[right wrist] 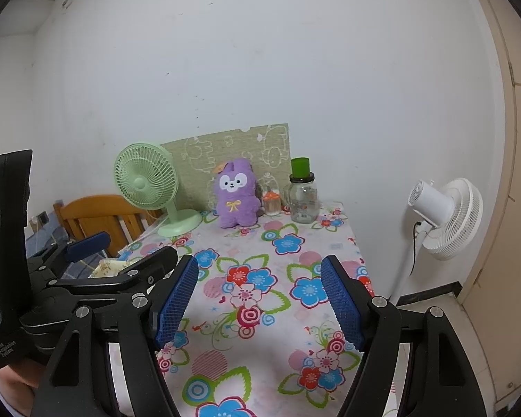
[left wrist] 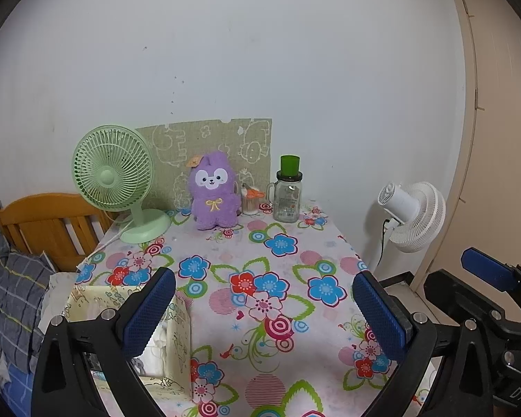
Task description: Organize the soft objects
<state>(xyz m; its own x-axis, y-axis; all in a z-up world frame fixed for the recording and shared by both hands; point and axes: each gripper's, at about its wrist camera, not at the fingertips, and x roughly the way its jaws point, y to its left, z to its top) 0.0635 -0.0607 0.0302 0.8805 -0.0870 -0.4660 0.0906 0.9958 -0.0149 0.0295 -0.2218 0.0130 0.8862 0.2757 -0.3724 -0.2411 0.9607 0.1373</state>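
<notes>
A purple plush rabbit [left wrist: 213, 193] [right wrist: 235, 194] with a white face and a yellow bow sits upright at the far edge of the flowered table [left wrist: 260, 292] [right wrist: 260, 316], against a green patterned board. My left gripper [left wrist: 264, 283] hovers over the near part of the table, open, with nothing between its blue pads. My right gripper [right wrist: 258, 271] is beside it on the right, also open and empty. Both are well short of the plush. A cream printed fabric box [left wrist: 170, 333] [right wrist: 109, 264] stands at the table's near left, partly behind the left finger.
A green desk fan [left wrist: 116, 180] [right wrist: 149, 187] stands left of the plush. A small orange-topped jar [left wrist: 251, 201] and a glass mug jar with green lid [left wrist: 288, 191] [right wrist: 303, 193] stand right of it. A white floor fan [left wrist: 413, 215] [right wrist: 448, 217] is beside the table; a wooden bed frame [left wrist: 48, 226] lies left.
</notes>
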